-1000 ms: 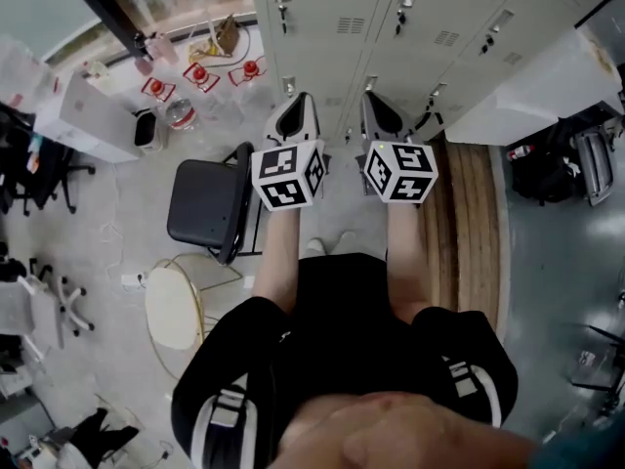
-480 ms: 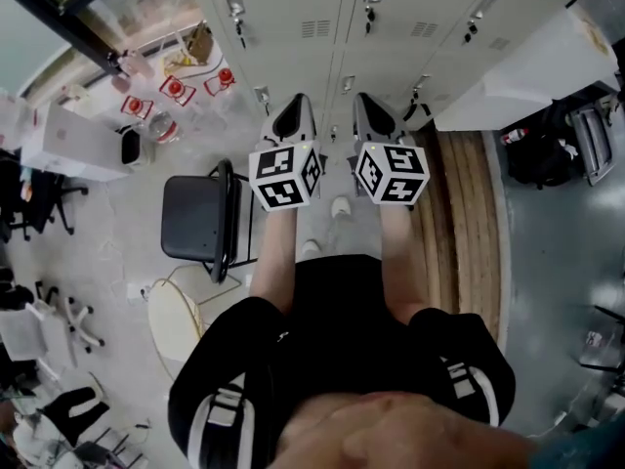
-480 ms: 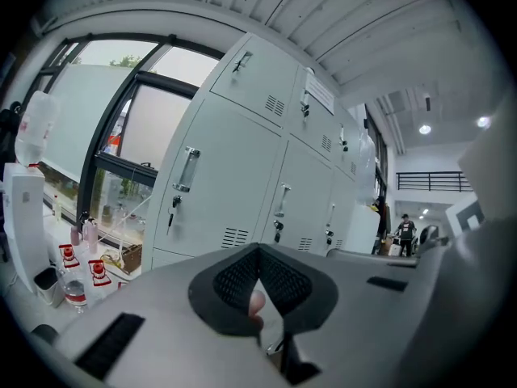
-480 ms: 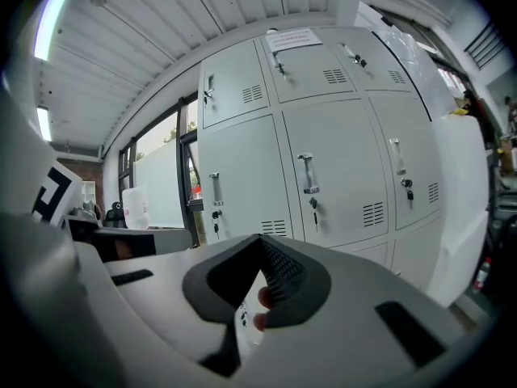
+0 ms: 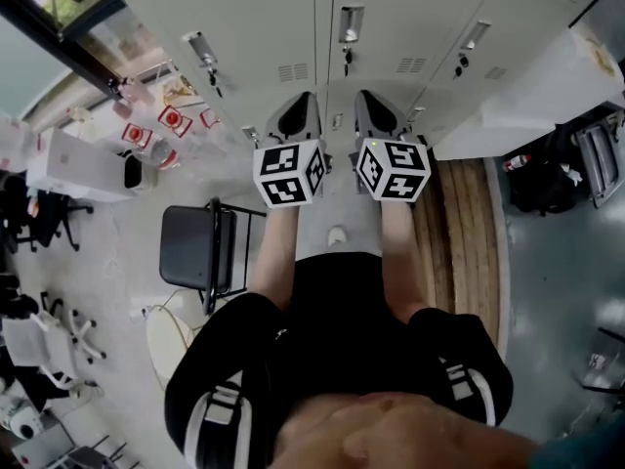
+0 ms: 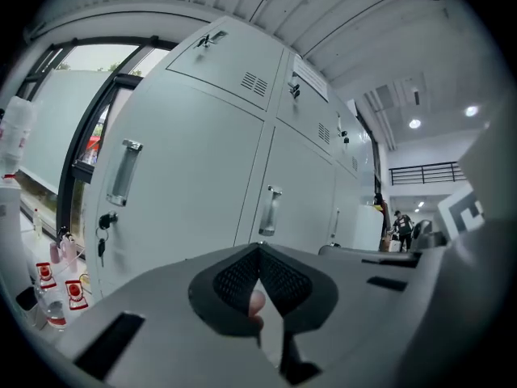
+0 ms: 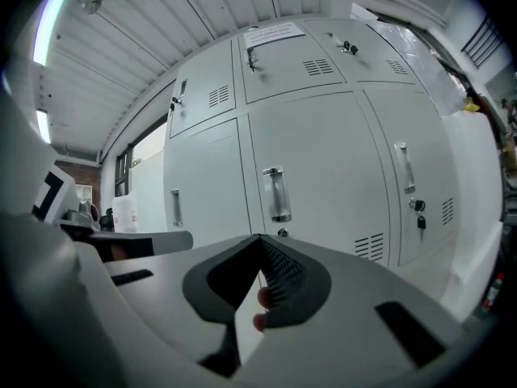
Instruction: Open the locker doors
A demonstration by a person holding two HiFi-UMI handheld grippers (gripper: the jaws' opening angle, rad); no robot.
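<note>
The bank of grey lockers (image 5: 254, 18) fills the top of the head view, and the frame edge cuts off its upper part. All the locker doors (image 7: 323, 152) that show are closed. The person's body covers the floor directly in front of the lockers.

A strip of wooden flooring (image 5: 464, 233) runs at the right, and a black folding chair (image 5: 200, 252) stands at the left, beside the person. Bottles with red labels (image 5: 176, 120) stand on the floor near the left end of the lockers; they are too small to read.

The left gripper (image 5: 295, 115) and the right gripper (image 5: 376, 113) point side by side at the lockers and hide the doors just behind them. They are near the doors but do not touch them. Both have their jaws closed together, with nothing between.

A long metal handle (image 7: 276, 194) stands upright on the door ahead of the right gripper. A small key (image 6: 101, 237) hangs from a lock under another handle (image 6: 123, 172).
</note>
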